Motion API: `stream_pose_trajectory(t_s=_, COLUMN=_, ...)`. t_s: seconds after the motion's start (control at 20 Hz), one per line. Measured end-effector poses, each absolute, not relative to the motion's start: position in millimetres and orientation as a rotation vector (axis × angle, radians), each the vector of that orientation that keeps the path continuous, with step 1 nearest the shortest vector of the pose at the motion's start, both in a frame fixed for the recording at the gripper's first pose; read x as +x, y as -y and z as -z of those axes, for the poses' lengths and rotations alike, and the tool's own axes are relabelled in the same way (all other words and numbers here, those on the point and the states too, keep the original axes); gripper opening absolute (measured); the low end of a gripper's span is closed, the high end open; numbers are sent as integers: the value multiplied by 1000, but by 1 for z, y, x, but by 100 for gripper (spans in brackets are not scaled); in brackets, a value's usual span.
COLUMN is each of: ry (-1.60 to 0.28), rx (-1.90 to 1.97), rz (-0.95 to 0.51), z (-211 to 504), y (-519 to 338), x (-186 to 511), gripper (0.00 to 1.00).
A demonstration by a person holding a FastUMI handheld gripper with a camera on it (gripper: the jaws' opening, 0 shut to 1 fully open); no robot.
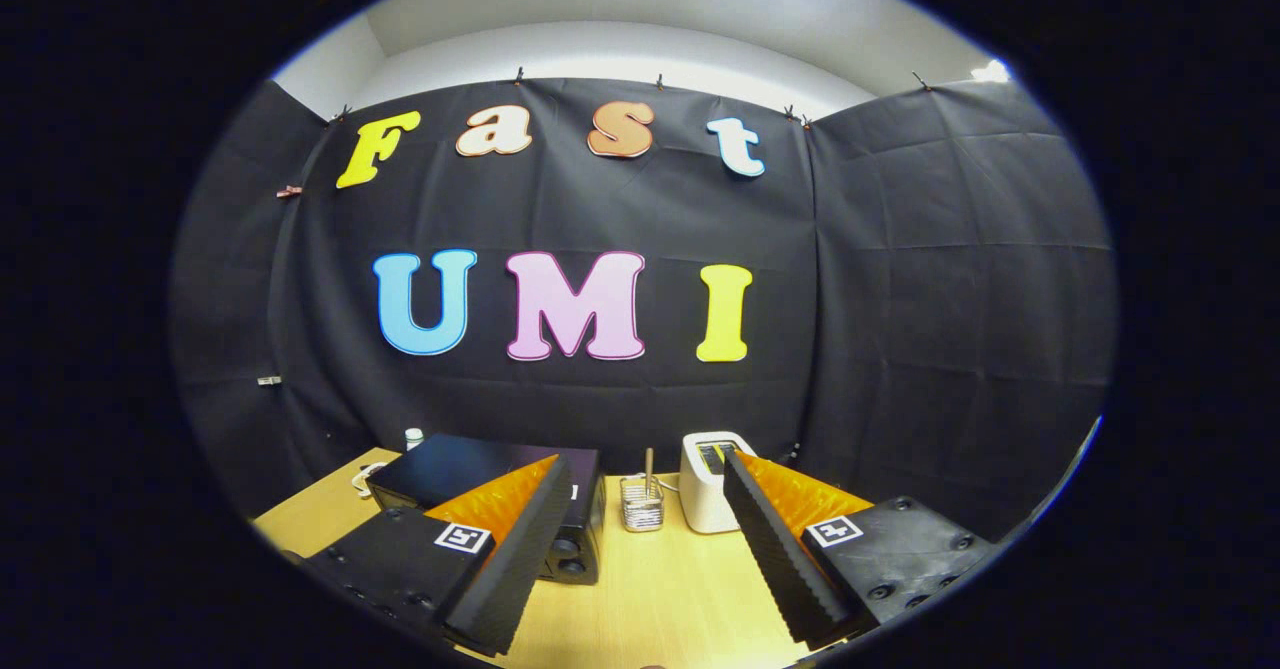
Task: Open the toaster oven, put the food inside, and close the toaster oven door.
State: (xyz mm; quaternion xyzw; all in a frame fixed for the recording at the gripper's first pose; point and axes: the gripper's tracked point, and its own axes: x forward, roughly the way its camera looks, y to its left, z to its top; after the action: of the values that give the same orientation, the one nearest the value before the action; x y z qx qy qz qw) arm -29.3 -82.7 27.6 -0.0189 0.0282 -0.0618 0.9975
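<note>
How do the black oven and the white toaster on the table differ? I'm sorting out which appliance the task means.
The toaster oven is black, wide and low; the white toaster is narrow and upright. The oven stands beyond one finger, partly hidden by it; the toaster stands beyond the other. The oven has knobs on its front; the toaster has a slot on top. Both rest on the wooden table, either side of a mesh holder. The gripper is open, holding nothing.

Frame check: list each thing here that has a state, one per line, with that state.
gripper: open, fingers spread wide, nothing between them, held above the table.
toaster oven: upright on the table, partly behind one finger; door state hidden.
white toaster: upright beyond the fingers.
wire holder: upright, a stick standing in it.
</note>
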Motion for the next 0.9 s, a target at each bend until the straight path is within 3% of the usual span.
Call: stream_pose_trajectory(t_s=0.9, ry=-43, rx=15, rz=23, z=-41, y=52, x=-7, gripper=99)
